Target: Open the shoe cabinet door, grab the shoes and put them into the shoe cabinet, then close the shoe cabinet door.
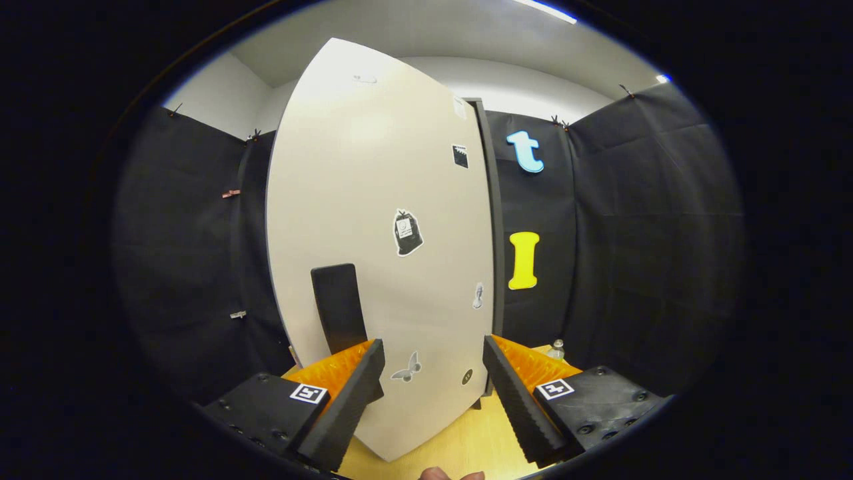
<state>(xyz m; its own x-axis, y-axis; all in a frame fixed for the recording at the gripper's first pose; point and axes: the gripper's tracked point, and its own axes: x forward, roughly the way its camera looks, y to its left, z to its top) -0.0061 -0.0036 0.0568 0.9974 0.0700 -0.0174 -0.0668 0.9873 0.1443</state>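
Gripper view: gripper (433,373), fingers apart and empty, faces the cream stickered shoe cabinet door (373,220) with its black handle (338,307) just ahead; whether opening or closing is in hand cannot be told.

The shoe cabinet's interior is hidden behind its pale door (380,253); only a dark edge of the cabinet (494,233) is seen at the door's 3 o'clock side; the dark handle's (338,317) lower end is covered by the left finger (350,400); a small bottle (556,349) beyond the right finger is largely hidden; the stickers' details are too small to tell; a hand (452,475) is cut off at 6 o'clock.
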